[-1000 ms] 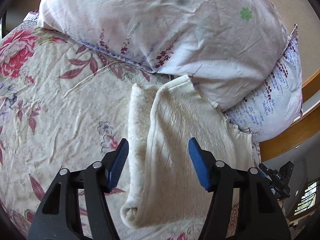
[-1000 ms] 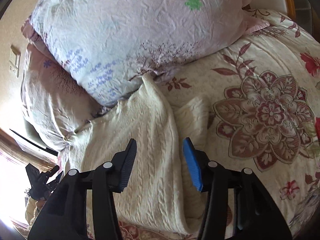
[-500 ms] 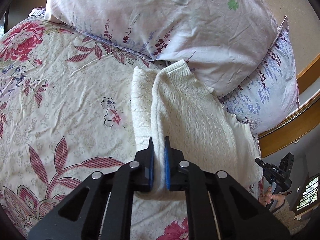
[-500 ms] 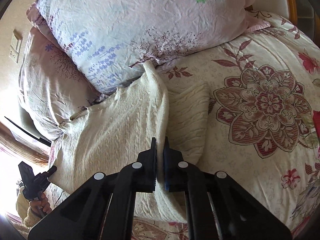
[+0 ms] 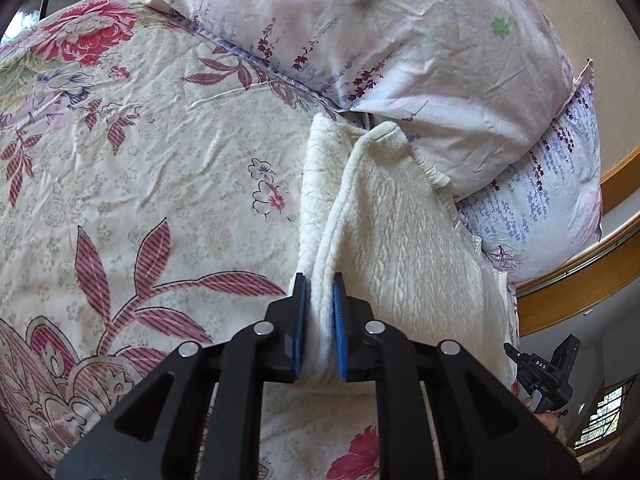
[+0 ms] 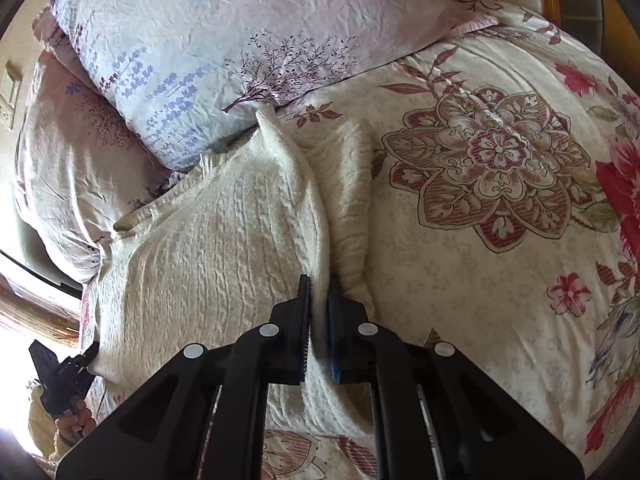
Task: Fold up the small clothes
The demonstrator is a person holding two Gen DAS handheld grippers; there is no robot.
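Sweater (image 5: pixel 404 240) fold sits pinched in both tools: left tool (image 5: pixel 319 328) easing apart, right tool (image 6: pixel 318 328) clamped.

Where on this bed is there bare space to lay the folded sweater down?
The floral bedspread lies bare beside the cream sweater, on the side away from the wooden bed frame. It is crowded at the head, where the pillows touch the sweater.

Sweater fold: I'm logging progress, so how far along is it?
Done: the sweater lies on the bedspread with one side lapped over itself. In hand: the left tongs and right tongs each pinch that folded edge; the left's jaws are opening, with fabric between them. Left: it looks long and loose, so probably at least one further fold.
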